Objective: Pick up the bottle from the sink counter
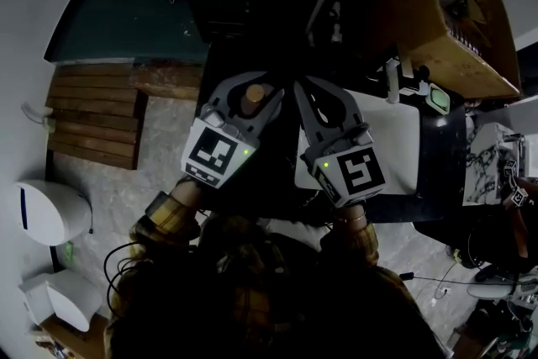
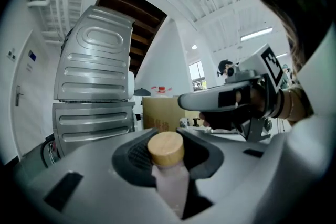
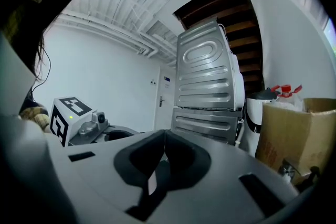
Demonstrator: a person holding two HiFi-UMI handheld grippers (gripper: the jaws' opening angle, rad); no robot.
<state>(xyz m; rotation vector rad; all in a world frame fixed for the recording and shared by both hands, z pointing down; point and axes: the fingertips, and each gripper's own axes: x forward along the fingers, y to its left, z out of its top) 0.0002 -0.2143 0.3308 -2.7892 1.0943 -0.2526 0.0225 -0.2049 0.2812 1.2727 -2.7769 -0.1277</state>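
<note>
Left gripper point(image 1: 250, 90) clenched on pale pink bottle point(image 2: 170, 173), dark pads gripping just under the round wooden cap point(image 2: 166, 148). Bottle upright, raised in the grip, with nothing seen under it. Right gripper point(image 3: 164, 139) close alongside, jaws pressed together, nothing between them. Black-and-white square marker point(image 1: 213, 153) on left cube. Reddish print on cardboard box point(image 2: 159, 114) too blurred to read.
</note>
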